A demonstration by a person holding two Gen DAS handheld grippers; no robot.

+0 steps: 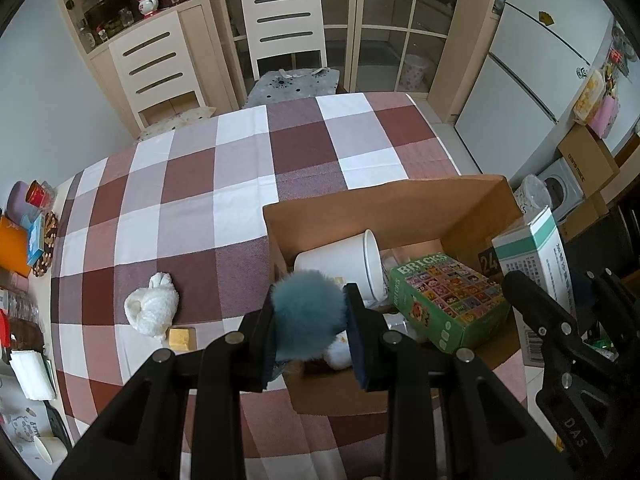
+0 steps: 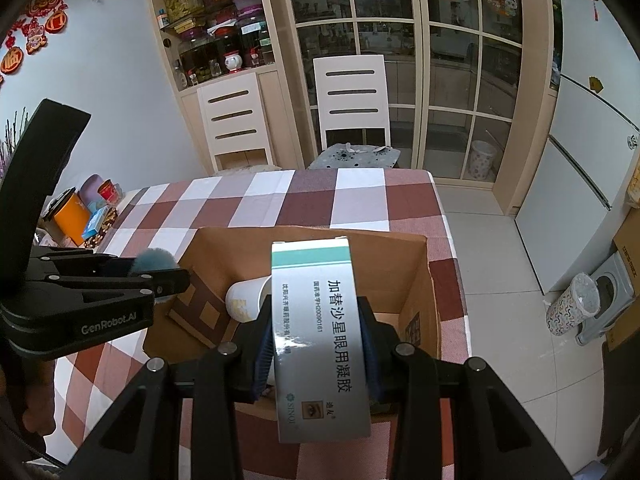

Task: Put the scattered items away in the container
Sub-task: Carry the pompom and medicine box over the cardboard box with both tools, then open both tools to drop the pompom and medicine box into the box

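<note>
Your left gripper [image 1: 310, 312] is clamped on the blue pompom [image 1: 307, 312]; the two fingers [image 1: 362, 344] press its fluff from both sides, above the near left corner of the cardboard box [image 1: 400, 208]. Your right gripper [image 2: 318, 344] is closed tightly on the white medicine carton [image 2: 320, 336], which stands up between the pads over the same box. Inside the box lie a white cup [image 1: 340, 266] and a green bricks box [image 1: 444, 300]. On the checked tablecloth [image 1: 200, 200], at nine o'clock from the pompom, a white plush toy [image 1: 152, 308] and a small yellow block [image 1: 182, 338] are still outside.
</note>
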